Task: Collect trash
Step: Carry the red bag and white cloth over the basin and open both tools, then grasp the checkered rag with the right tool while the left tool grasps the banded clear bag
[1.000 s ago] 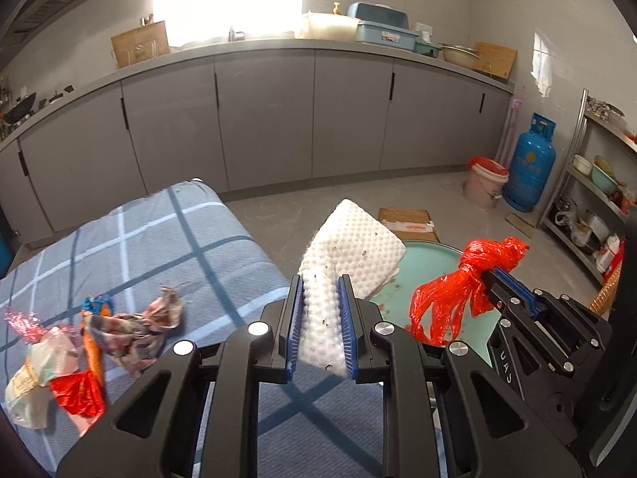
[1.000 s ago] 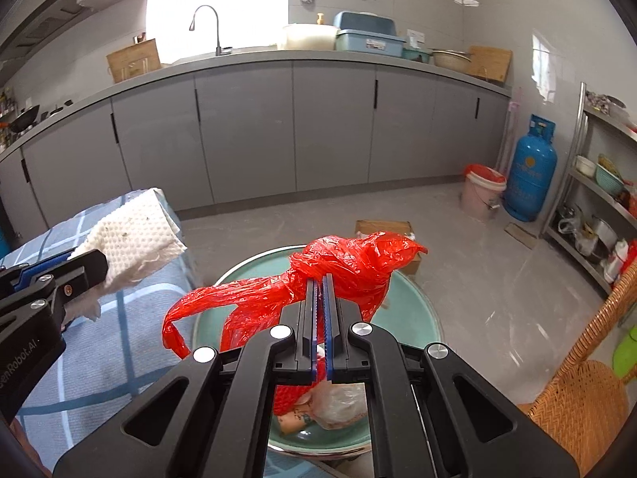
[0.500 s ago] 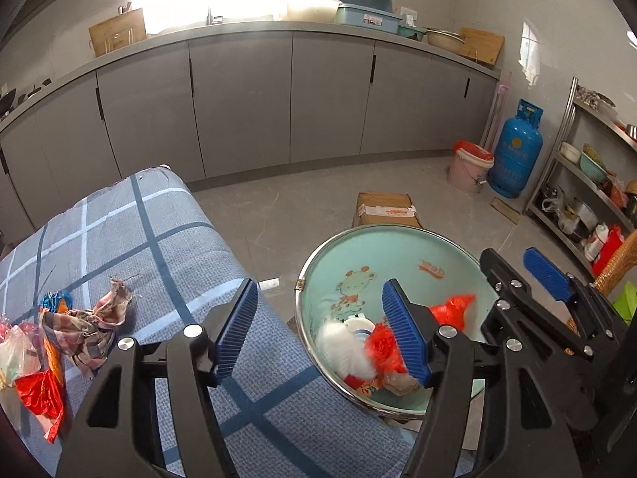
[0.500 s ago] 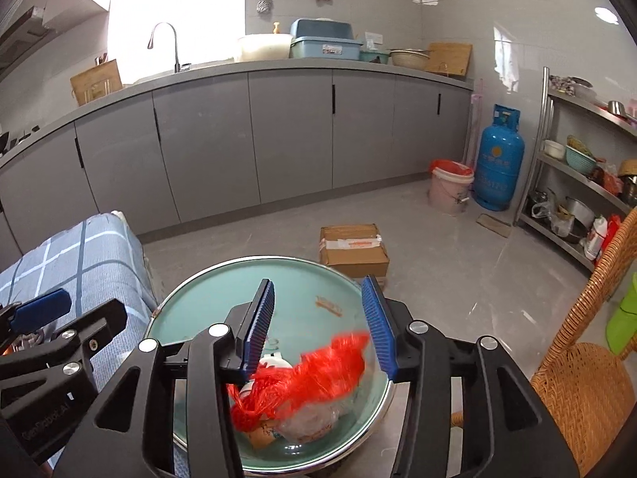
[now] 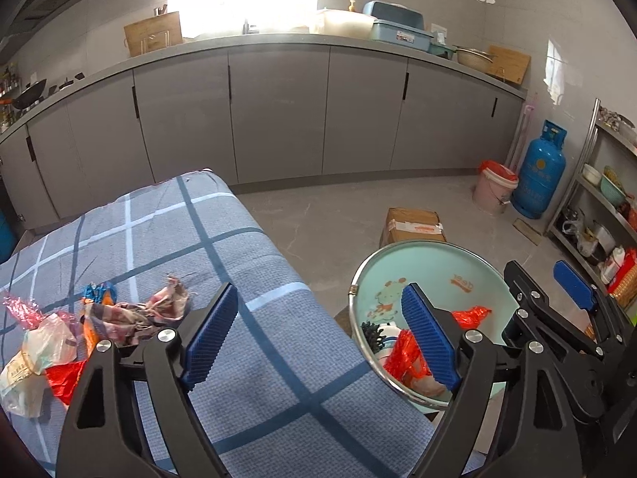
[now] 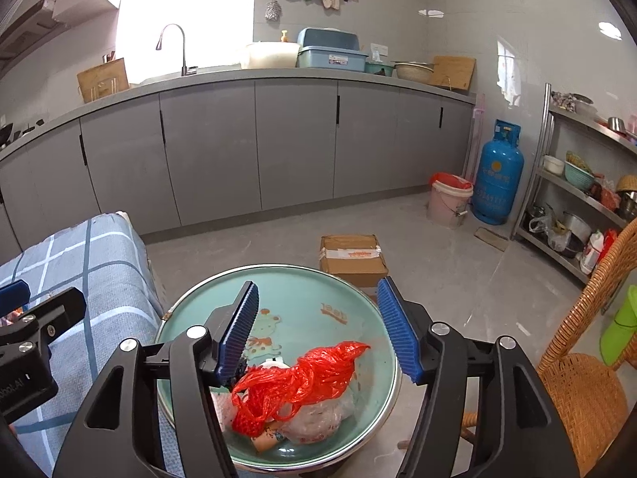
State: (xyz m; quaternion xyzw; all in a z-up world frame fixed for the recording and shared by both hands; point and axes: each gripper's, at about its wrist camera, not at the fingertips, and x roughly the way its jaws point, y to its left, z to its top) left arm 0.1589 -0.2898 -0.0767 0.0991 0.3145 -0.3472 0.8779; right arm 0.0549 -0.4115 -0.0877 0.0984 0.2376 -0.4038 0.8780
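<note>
Both the left gripper (image 5: 318,334) and right gripper (image 6: 318,330) have just been opening; jaws wide, nothing between them. Red bag (image 6: 302,378) lies in the green basin (image 6: 358,294), right of the checked table (image 5: 239,247). More trash (image 5: 79,330) remains at the table's left; a cardboard box (image 6: 352,259) sits beyond the basin.

Strong daylight enters by the window (image 6: 187,20) above the counter (image 6: 239,77) and is burnt out to pure white in both views, with a haze around it. The rest of the kitchen is evenly lit, and shadows are soft. Small glare spots lie on the wall tiles (image 6: 509,67) right of the window. Both pictures are sharp; straight lines bend near the dark corners.
</note>
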